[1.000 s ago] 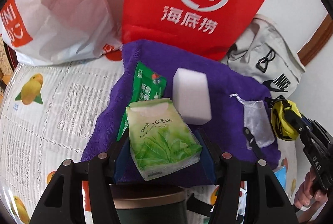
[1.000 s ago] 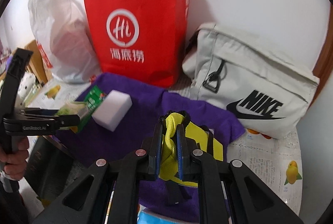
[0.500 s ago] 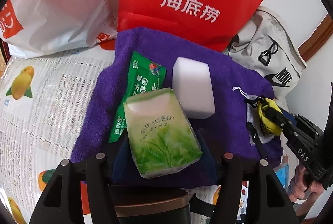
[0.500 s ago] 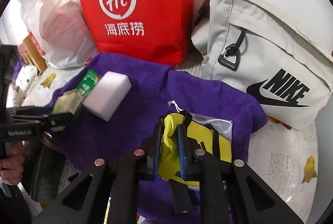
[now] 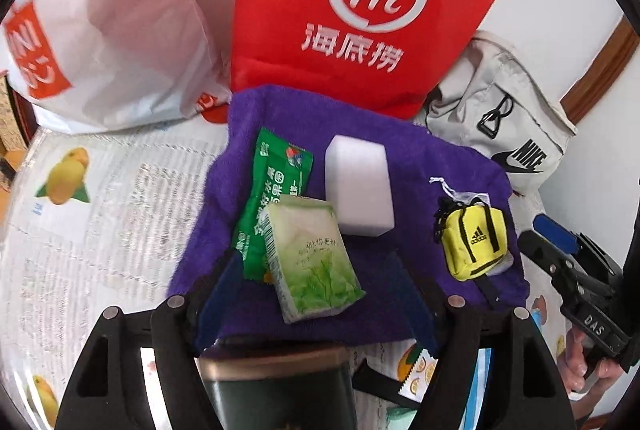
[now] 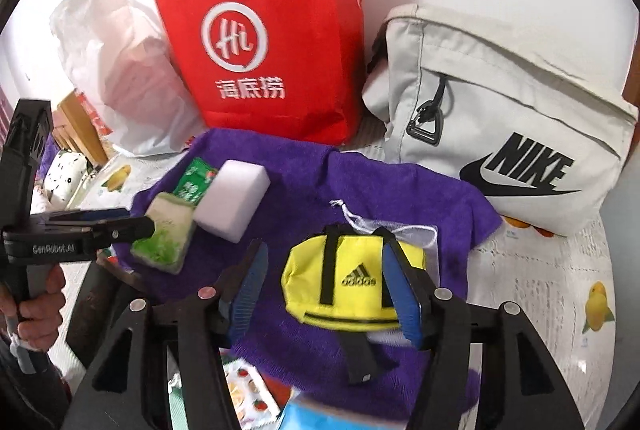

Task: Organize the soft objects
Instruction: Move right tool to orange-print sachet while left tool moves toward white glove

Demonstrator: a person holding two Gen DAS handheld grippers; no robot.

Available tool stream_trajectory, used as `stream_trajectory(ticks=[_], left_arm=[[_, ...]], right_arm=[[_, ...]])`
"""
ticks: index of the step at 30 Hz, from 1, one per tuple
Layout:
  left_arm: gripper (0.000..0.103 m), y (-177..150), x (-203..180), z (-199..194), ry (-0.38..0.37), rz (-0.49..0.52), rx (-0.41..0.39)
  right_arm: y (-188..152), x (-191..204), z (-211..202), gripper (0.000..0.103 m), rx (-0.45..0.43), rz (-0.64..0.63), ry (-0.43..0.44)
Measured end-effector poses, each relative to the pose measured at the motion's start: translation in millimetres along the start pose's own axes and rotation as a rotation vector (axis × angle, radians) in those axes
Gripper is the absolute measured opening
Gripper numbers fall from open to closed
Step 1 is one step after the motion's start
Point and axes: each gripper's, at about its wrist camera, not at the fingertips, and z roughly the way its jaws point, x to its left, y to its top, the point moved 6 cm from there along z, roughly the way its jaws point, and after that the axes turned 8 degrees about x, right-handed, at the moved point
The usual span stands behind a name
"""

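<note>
- the purple towel [image 5: 420,158] has bare cloth between the white sponge [image 5: 360,186] and the yellow adidas pouch [image 5: 474,242]: a passable gap.
- the far edge is walled off by the red paper bag [image 5: 360,10], the white plastic bag [image 5: 104,30] and the grey nike bag [image 6: 500,126].
- the green tissue pack [image 5: 312,262] overlaps the green sachet [image 5: 276,182] and stands just beside the sponge, leaving no gap there.
- open newspaper-covered table [image 5: 120,210] lies left of the towel.
</note>
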Motion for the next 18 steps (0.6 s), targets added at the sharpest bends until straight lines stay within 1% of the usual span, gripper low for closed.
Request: stream_trajectory(ticks=[3, 6, 9, 11, 14, 16, 18], left_arm=[[0.073, -11.6, 2.1, -20.2, 0.012, 0.006, -0.037], [0.073, -30.0, 6.3, -41.3, 0.009, 0.014, -0.064], [0.073, -53.0, 9.8, -52.6, 0.005, 0.039, -0.041], [0.073, -70.0, 15.9, -59.2, 0.021, 0.043, -0.043], [0.073, -94.3, 23.8, -64.5, 0.038, 0.03, -0.043], [0.073, -110.8, 29.5, -68.9, 0.021, 0.016, -0.035], [0.073, -121.9, 33.2, -73.5, 0.01, 0.01, -0.035]], right_arm=[[-11.4, 9.3, -17.9, 0.061, -0.009, -0.015, -0.018], [-27.8, 22.8, -36.6, 0.061, -0.02, -0.022, -0.001], [-48.7, 38.8, -51.1, 0.062, -0.024, -0.025, 0.024], [-64.6, 51.4, -55.5, 0.062, -0.016, -0.034, 0.055], [-91.8, 74.1, -52.7, 0.062, 0.009, -0.077, 0.063], [-108.1, 85.1, -43.3, 0.062, 0.04, -0.11, 0.028], [-119.6, 94.7, -33.2, 0.062, 0.074, -0.136, 0.012]])
